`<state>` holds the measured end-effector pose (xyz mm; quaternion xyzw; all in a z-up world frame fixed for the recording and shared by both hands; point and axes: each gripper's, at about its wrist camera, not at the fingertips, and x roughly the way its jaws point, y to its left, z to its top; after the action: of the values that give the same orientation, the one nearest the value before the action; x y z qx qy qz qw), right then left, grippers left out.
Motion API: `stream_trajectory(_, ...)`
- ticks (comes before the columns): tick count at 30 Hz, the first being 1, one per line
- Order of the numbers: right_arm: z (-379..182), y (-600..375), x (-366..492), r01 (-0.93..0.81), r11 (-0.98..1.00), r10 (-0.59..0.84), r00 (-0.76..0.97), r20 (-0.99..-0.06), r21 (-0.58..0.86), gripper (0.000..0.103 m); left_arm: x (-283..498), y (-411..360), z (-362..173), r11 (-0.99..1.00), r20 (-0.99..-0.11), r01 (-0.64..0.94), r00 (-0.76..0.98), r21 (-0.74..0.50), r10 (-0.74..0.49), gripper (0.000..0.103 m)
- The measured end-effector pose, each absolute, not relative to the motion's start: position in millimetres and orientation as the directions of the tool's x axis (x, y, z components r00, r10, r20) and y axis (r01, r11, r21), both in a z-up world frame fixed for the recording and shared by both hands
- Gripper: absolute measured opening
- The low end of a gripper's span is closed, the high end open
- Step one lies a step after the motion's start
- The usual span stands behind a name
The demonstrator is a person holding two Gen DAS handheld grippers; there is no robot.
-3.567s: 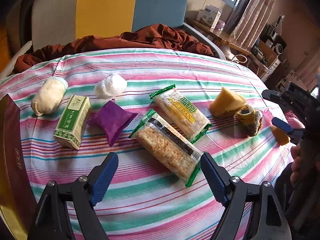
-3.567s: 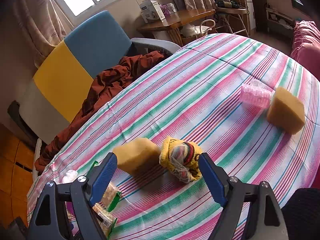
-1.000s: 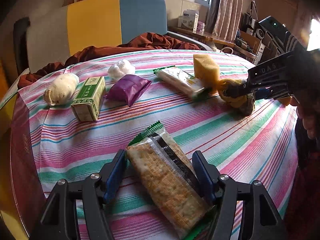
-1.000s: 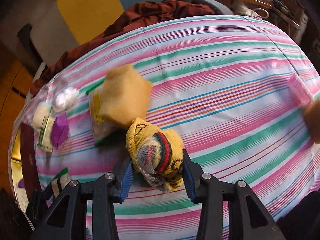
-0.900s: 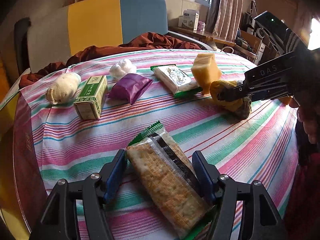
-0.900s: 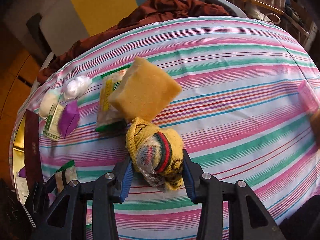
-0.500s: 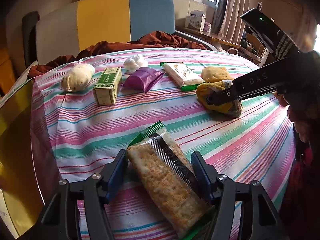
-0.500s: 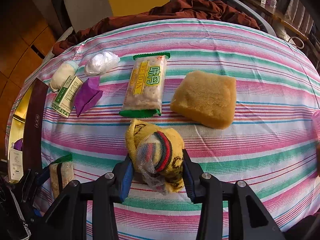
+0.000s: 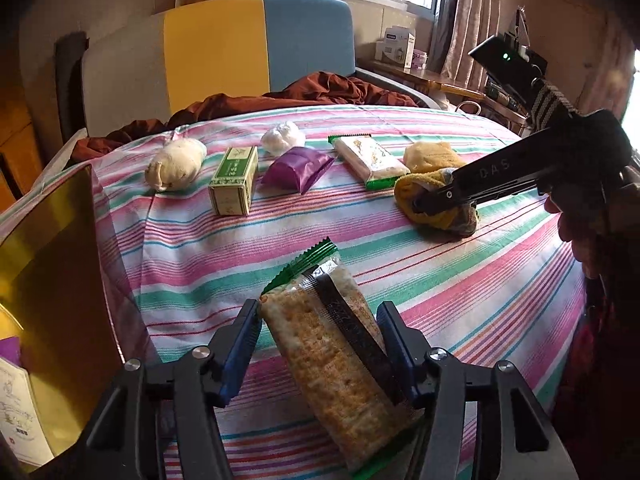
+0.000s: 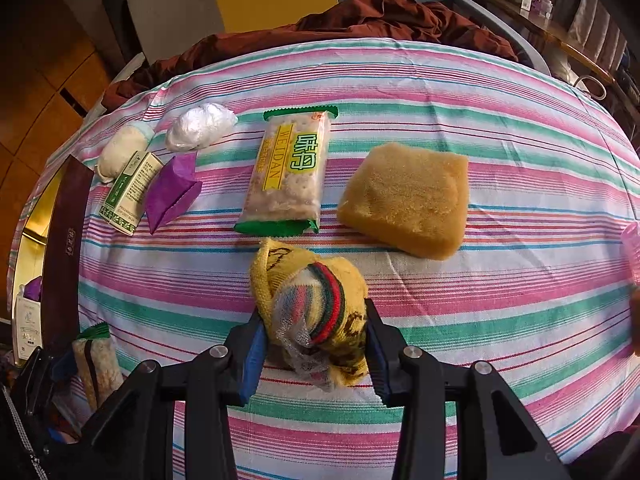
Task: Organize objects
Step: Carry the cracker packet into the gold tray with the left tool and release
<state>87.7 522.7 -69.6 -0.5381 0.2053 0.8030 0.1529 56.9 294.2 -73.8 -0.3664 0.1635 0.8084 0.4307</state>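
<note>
Your left gripper (image 9: 318, 344) is closing on the cracker packet (image 9: 332, 354), held at 6 o'clock above the striped cloth (image 9: 192, 248); keep the squeeze light so the crackers don't crack. Your right gripper (image 10: 314, 346) pinches the yellow knit bundle (image 10: 310, 312), resting on the cloth below the sponge (image 10: 406, 198); lift it straight up.

Cracker pack (image 9: 336, 360) tilted; yellow sock (image 10: 312, 308) (perhaps balled)

"MEIDAN" in yellow letters, beside large green Chinese characters, on cracker packet (image 10: 287, 172). "D.A.S." on right gripper (image 9: 438, 204) arm. Green box (image 9: 235, 180) print unreadable.
</note>
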Motion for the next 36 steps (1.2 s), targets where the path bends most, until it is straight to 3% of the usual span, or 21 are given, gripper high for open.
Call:
stream_trajectory(6,-70,525,87,-0.464,-0.872,0.030,-0.371,-0.928,0.158,0.043,54,286,-61,-0.583,-0.716,-0.810,-0.372,-0.060,0.591,0.058)
stream_trajectory(10,-70,527,90,-0.465,-0.872,0.032,-0.370,-0.928,0.155,0.043,48,281,-63,-0.586,-0.722,-0.800,-0.329,-0.130,0.609,0.057)
stream_trajectory(22,-67,527,91,-0.459,-0.877,0.042,-0.369,-0.929,0.143,0.043,26,238,-14,-0.641,-0.667,-0.745,-0.384,-0.184,0.638,0.057)
stream_trajectory(29,-69,526,86,-0.454,-0.882,0.055,-0.363,-0.930,0.125,0.043,-25,171,4,-0.767,-0.669,-0.627,-0.515,-0.133,0.537,0.057)
stream_trajectory(36,-69,526,86,-0.452,-0.885,0.065,-0.357,-0.932,0.111,0.043,-94,98,-3,-0.886,-0.709,-0.461,-0.609,-0.048,0.355,0.058)
